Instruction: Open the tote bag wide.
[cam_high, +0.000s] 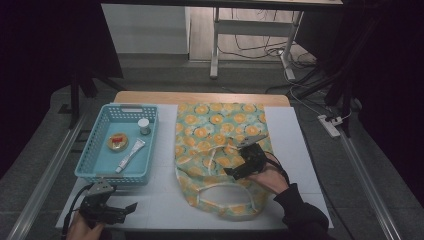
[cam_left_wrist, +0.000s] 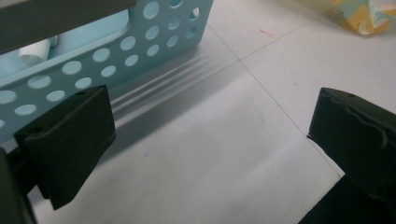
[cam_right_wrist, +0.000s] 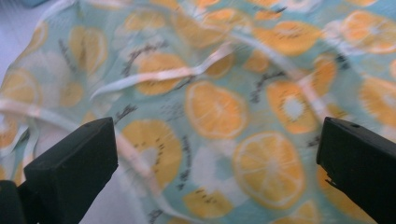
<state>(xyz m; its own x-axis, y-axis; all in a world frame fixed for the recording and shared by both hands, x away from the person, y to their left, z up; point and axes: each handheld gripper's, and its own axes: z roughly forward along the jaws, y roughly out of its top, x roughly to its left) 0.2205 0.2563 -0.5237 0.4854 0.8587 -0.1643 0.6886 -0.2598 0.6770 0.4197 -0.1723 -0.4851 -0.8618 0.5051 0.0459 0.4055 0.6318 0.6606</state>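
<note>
A teal tote bag (cam_high: 220, 130) printed with orange slices lies flat on the white table cover, its pale handles (cam_high: 222, 186) looping toward the near edge. My right gripper (cam_high: 238, 161) hovers open over the bag's middle; in the right gripper view the jaws stand wide apart above the fabric (cam_right_wrist: 215, 107) and a pale strap (cam_right_wrist: 154, 74). My left gripper (cam_high: 127, 211) rests low at the near left corner, open, with nothing between its fingers. In the left gripper view its jaws (cam_left_wrist: 210, 144) frame bare white cover, beside the basket's perforated wall (cam_left_wrist: 116, 51).
A light blue basket (cam_high: 82, 165) at the left holds a round gold and red tin (cam_high: 117, 141), a small white-capped jar (cam_high: 144, 126) and a white tube (cam_high: 130, 155). A corner of the bag (cam_left_wrist: 364, 16) lies far right. White cover (cam_high: 290, 145) borders the bag.
</note>
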